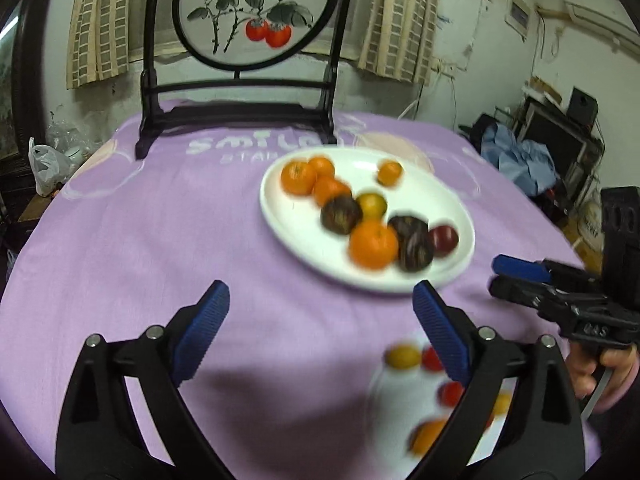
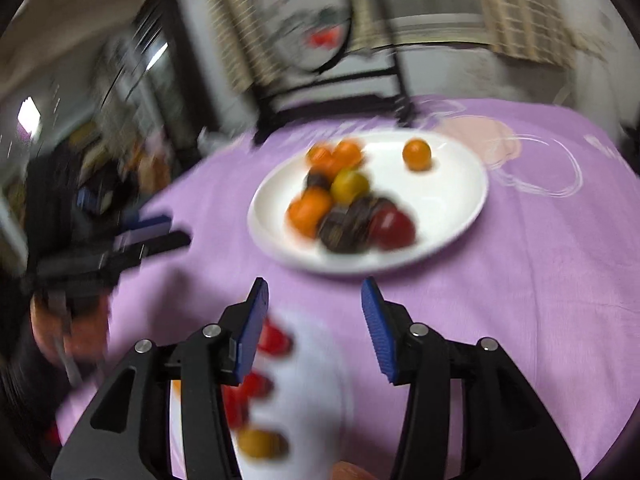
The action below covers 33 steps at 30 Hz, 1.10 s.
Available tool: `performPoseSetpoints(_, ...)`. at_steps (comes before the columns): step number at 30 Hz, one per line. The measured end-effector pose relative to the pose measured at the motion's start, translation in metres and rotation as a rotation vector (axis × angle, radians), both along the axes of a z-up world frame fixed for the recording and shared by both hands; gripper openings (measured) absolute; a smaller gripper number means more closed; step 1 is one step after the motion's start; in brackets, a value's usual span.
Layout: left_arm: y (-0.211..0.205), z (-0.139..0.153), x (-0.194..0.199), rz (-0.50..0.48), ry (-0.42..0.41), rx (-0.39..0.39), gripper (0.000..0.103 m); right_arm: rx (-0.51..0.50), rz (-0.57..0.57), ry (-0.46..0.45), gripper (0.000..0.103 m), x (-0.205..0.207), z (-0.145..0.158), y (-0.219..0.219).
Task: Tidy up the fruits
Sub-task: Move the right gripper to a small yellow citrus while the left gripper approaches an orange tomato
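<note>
A large white plate (image 1: 288, 220) on the purple cloth holds several oranges (image 1: 373, 245), dark fruits (image 1: 341, 214), a yellow fruit (image 1: 372, 205) and a dark red one (image 1: 444, 239). It also shows in the right wrist view (image 2: 452, 200). A nearer white plate (image 1: 392, 408) (image 2: 312, 392) holds small red, yellow and orange fruits. My left gripper (image 1: 320, 300) is open and empty, just short of the large plate. My right gripper (image 2: 314, 294) is open and empty above the near plate; in the left wrist view (image 1: 498, 274) its fingers look close together.
A black wooden stand with a round persimmon painting (image 1: 256, 12) stands at the table's far edge. A white plastic bag (image 1: 48, 164) lies left of the table. Clutter and a blue cloth (image 1: 520, 160) sit to the right. Both views are motion-blurred.
</note>
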State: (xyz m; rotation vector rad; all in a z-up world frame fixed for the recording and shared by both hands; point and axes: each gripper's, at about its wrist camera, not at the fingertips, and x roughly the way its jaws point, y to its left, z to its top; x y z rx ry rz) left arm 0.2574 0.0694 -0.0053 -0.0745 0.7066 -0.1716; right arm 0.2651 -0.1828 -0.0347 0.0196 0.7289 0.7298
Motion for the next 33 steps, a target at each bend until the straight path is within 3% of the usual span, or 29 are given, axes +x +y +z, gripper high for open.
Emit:
performPoseSetpoints(4, 0.007, -0.013, -0.022, 0.046, 0.004, 0.080, 0.095, -0.036, 0.129, 0.020, 0.049, -0.028, -0.006, -0.004)
performPoseSetpoints(10, 0.027, -0.013, -0.022, 0.094, 0.023, 0.001, 0.097, -0.114, 0.281, -0.025, 0.049, -0.059, -0.008, 0.002)
performPoseSetpoints(16, 0.028, -0.013, -0.022, 0.102, 0.027, -0.004, 0.097, -0.225, 0.286, -0.016, 0.049, -0.062, -0.024, 0.012)
performPoseSetpoints(28, 0.024, -0.014, -0.023, 0.097, 0.024, -0.001, 0.097, -0.266, 0.292, -0.021, 0.042, -0.062, -0.032, 0.019)
performPoseSetpoints(31, 0.023, -0.014, -0.023, 0.089, 0.027, 0.000, 0.097, -0.271, 0.299, -0.025, 0.036, -0.064, -0.032, 0.021)
performPoseSetpoints(33, 0.023, -0.013, -0.024, 0.081, 0.023, 0.005, 0.097, -0.269, 0.293, -0.026, 0.026, -0.063, -0.032, 0.021)
